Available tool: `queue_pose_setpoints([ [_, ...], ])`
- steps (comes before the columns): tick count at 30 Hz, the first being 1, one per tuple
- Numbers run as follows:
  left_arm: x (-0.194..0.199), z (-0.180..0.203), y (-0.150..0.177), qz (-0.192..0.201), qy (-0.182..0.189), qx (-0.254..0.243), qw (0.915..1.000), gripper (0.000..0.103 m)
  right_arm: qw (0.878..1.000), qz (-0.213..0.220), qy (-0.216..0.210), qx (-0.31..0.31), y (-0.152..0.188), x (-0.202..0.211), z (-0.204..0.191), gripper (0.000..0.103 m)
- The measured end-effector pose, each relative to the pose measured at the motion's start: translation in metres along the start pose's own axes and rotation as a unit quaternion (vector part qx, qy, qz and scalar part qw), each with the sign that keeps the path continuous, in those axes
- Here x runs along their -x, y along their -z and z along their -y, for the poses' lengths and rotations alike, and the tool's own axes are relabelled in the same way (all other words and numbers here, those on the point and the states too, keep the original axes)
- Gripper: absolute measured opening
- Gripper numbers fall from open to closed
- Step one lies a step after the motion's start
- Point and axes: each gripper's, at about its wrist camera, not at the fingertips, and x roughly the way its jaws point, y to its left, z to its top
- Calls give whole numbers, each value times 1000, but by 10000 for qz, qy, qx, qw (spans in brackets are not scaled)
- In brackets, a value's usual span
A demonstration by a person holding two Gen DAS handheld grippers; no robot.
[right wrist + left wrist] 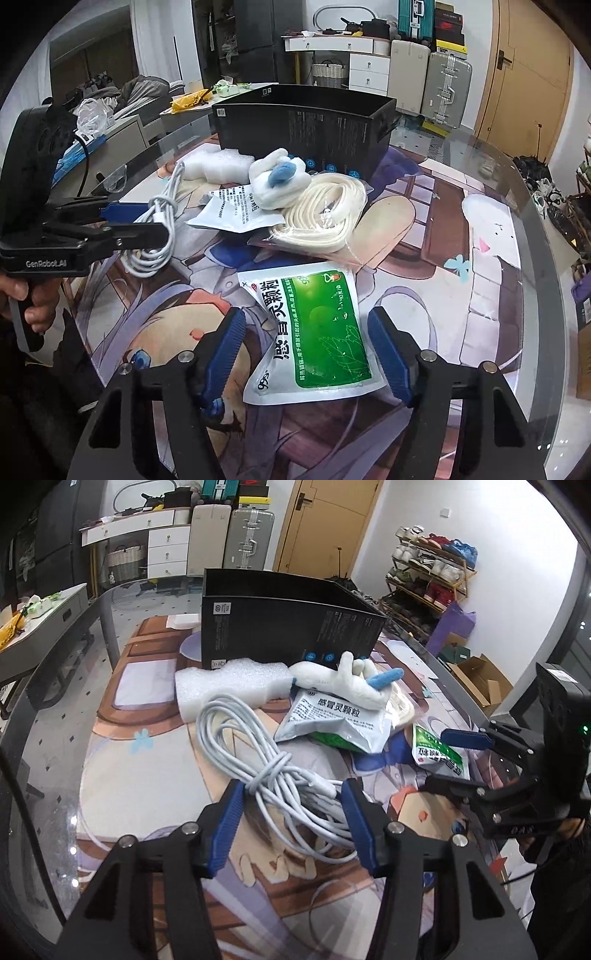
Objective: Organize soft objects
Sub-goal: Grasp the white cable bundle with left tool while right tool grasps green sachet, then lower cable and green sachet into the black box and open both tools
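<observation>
Your left gripper [291, 794] brackets the coiled white cable [266, 760] on the mat, seemingly clamped across its bundled waist; the coil's long axis runs away from you.

Both tools share one build: the black plastic left claw [291, 792] and the matching right claw [306, 321] each carry two ribbed blue rubber pads on angular black arms studded with round silver screws. The left handle reads "GenRobot.AI" in pale letters, with a black cable trailing behind. The person wears a dark sleeve [554, 897].
</observation>
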Motion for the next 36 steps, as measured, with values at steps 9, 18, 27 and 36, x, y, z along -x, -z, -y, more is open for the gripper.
queue_pose_setpoints([
  [9,5,-4,3,137,71,95,9998,52,10000,7,-7,-20,1,1,0,70],
  [18,10,-8,3,347,-71,230,9991,52,10000,52,33,-37,1,4,3,50],
  [27,19,-11,3,627,-147,266,9976,52,9993,260,254,-115,5,10,-7,34],
  [36,30,-8,1,817,-150,202,9963,52,9986,405,280,-203,10,23,-14,31],
])
